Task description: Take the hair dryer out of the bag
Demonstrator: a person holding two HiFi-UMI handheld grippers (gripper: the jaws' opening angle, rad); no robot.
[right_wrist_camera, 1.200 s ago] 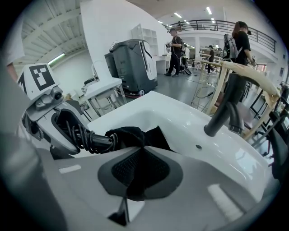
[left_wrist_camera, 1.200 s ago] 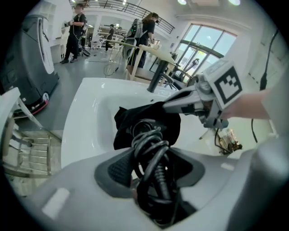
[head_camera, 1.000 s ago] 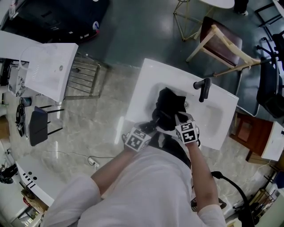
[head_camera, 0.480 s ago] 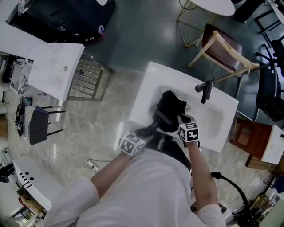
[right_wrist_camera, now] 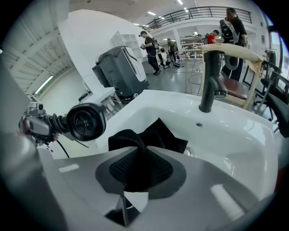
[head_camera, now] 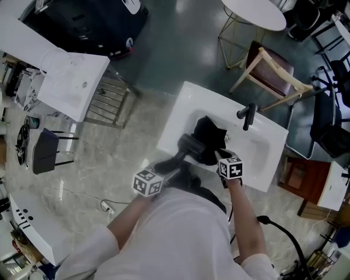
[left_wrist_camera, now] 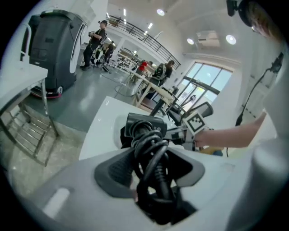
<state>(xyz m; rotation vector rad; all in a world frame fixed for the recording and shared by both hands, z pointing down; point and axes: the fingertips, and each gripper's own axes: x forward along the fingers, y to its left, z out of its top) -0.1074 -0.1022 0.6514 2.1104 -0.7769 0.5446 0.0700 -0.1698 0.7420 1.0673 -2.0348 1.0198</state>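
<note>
The black hair dryer (head_camera: 188,145) hangs clear of the black bag (head_camera: 211,136), just to its left above the white sink (head_camera: 183,101). My left gripper (head_camera: 172,164) is shut on the dryer's handle, which has its cord wound around it (left_wrist_camera: 151,155); the dryer's barrel (left_wrist_camera: 144,128) points away from me. The right gripper view shows the dryer (right_wrist_camera: 86,121) at the left. My right gripper (right_wrist_camera: 140,169) has a raised fold of the bag (right_wrist_camera: 156,135) between its pads. Its jaws have just been opening a little, with the fabric still between them. The rest of the bag lies crumpled in the basin.
A black faucet (head_camera: 247,116) stands at the sink's back edge (right_wrist_camera: 210,81). A wooden chair (head_camera: 273,63) and a round white table (head_camera: 254,11) stand beyond the sink. A second white basin on a metal frame (head_camera: 71,82) is to the left.
My left gripper has pulled back to the left and up, carrying the hair dryer away from the bag. The right gripper has stayed at the bag's near edge.
</note>
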